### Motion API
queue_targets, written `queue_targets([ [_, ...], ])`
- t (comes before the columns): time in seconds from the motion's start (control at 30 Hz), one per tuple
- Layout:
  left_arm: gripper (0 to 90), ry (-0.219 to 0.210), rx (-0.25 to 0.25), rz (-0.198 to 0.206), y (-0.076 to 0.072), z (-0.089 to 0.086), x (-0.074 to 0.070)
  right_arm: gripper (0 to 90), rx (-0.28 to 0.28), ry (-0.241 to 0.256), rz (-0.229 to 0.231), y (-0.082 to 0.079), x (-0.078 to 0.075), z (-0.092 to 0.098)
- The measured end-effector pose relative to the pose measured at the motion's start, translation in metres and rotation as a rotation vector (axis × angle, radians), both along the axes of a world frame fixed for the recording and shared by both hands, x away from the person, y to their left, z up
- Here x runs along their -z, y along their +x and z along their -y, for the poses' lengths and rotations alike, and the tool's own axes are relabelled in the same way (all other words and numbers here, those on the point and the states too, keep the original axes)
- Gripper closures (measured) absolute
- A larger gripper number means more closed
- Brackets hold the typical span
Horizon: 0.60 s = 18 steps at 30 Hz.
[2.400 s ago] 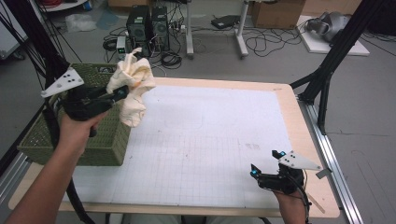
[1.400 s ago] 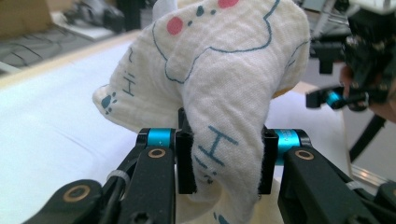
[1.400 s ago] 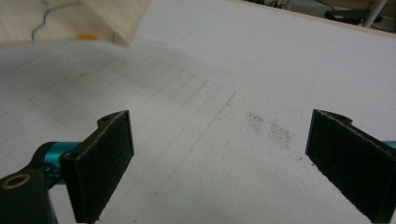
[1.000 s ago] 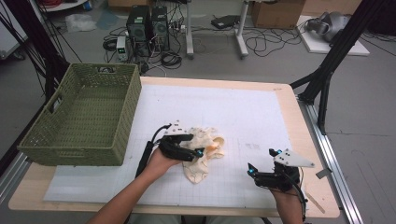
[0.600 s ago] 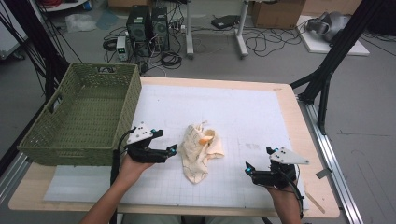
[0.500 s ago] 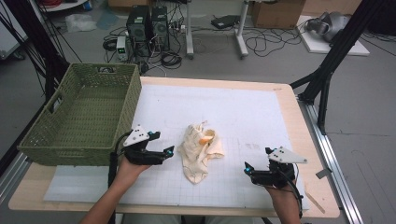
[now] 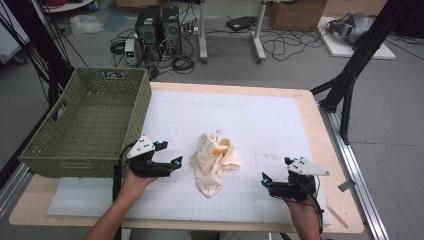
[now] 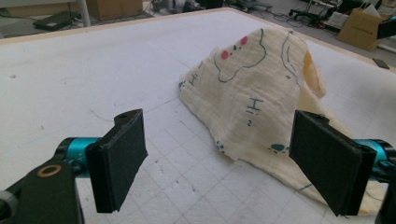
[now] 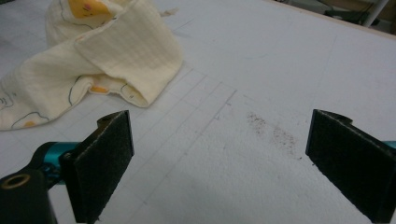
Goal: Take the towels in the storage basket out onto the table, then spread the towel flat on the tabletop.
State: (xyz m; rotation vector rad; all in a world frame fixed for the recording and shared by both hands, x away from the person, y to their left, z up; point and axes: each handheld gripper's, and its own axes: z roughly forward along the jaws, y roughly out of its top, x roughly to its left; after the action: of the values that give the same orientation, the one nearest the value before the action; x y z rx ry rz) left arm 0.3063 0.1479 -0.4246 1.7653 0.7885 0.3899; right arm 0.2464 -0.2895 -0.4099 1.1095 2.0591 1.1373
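step: cream printed cloth (image 7: 215,162) lies crumpled mid-mat, right of the green wicker basket (image 7: 87,122) | left gripper (image 7: 167,166) – jaws spread, empty, just beside the cloth | right gripper (image 7: 267,181) – jaws wide, empty, apart | next, likely: each takes an edge to spread it flat
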Motion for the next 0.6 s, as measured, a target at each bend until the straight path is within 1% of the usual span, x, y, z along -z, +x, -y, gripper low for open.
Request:
queue_targets([
  [0.1,19.1,0.000,0.005,0.001,-0.001,0.001,0.000,6.8,0.001,-0.003,0.014,0.000,-0.002,-0.001],
  [0.17,19.1,0.006,0.007,-0.001,-0.001,0.000,0.001,6.8,0.001,0.001,0.009,0.001,-0.002,-0.002],
  [0.23,19.1,-0.001,0.001,0.000,-0.001,-0.002,0.000,6.8,-0.004,0.005,0.008,0.002,-0.002,-0.003],
  [0.27,19.1,-0.004,0.000,-0.001,-0.001,-0.002,0.000,6.8,-0.009,0.015,0.000,0.003,-0.002,-0.005],
  [0.43,19.1,-0.005,-0.003,-0.003,0.001,-0.003,0.000,6.8,-0.019,0.006,-0.003,0.005,-0.002,-0.008],
  [0.47,19.1,-0.004,-0.004,-0.001,0.001,-0.003,0.000,6.8,-0.020,0.015,-0.011,0.005,-0.001,-0.009],
  [0.6,19.1,-0.004,-0.001,-0.001,0.000,-0.003,0.000,6.8,-0.031,0.022,-0.011,0.007,0.000,-0.013],
])
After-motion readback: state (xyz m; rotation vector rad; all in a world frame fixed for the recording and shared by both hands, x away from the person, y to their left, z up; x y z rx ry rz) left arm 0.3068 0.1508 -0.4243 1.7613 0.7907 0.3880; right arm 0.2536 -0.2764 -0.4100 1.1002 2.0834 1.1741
